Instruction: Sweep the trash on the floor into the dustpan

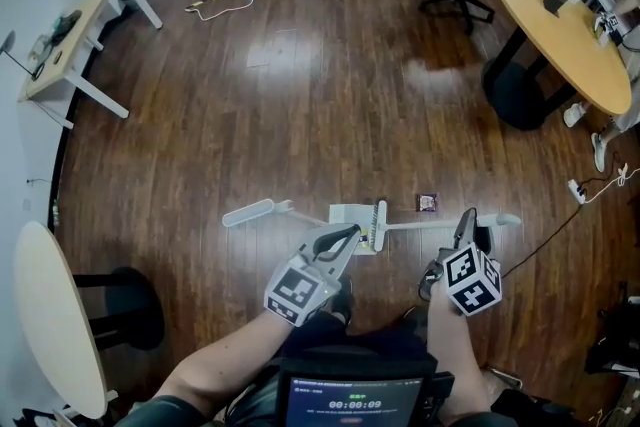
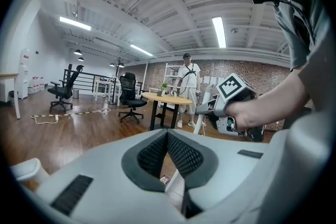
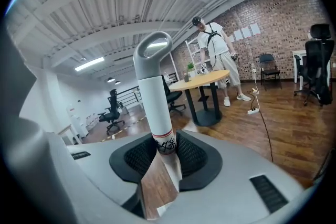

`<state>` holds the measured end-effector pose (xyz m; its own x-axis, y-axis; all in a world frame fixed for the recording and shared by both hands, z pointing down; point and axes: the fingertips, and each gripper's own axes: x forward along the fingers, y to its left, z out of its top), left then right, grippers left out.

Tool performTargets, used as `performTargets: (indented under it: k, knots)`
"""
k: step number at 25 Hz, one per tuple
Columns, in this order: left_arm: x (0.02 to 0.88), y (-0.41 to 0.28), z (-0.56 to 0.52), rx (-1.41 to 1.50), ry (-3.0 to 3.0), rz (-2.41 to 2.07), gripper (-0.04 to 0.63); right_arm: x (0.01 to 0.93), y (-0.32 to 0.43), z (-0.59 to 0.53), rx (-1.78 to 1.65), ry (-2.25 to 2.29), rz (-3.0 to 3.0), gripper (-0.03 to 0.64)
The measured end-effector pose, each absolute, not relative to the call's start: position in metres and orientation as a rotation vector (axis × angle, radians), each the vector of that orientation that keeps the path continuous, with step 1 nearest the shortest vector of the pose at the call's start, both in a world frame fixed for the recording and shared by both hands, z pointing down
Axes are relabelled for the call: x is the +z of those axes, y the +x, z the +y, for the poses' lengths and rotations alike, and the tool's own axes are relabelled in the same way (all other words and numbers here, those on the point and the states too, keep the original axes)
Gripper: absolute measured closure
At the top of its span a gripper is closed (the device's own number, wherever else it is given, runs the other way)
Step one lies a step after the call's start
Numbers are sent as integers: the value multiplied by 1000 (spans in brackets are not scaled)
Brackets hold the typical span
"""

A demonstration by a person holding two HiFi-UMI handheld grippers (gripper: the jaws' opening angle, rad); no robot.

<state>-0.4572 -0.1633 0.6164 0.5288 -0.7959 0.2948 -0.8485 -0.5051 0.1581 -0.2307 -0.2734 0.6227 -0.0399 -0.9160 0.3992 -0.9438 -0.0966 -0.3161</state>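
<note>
In the head view the room is evenly bright. The wooden floor (image 1: 300,115) gives back two pale patches of glare from lamps above it. Shadows are soft and weak. Straight lines bend toward the edges, and the corners are a little darker.

Both gripper views are round pictures with black corners and a strong curve. Long ceiling lamps (image 2: 220,31) burn pure white there, without any detail. The nearest foreground is soft, I think because it lies too close for the focus. The broom handle (image 3: 157,107) carries a bright rim on its loop. The far room is fairly sharp, dimmer at the left side.
</note>
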Motion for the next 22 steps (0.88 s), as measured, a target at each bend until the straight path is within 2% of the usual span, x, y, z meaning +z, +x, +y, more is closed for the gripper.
performTargets:
  k: [7,15,22]
  knots:
    - [566,-397,-181,177,2529,-1339,584,544,-176,-257,683,2088,-2243,471]
    - [511,-267,-178,126,2625,-1290,584,462,-70,-227,442,1990,-2417,477]
    - [430,-163,-168,89,2663,-1295,584,381,32,-202,330,1921,-2464,477]
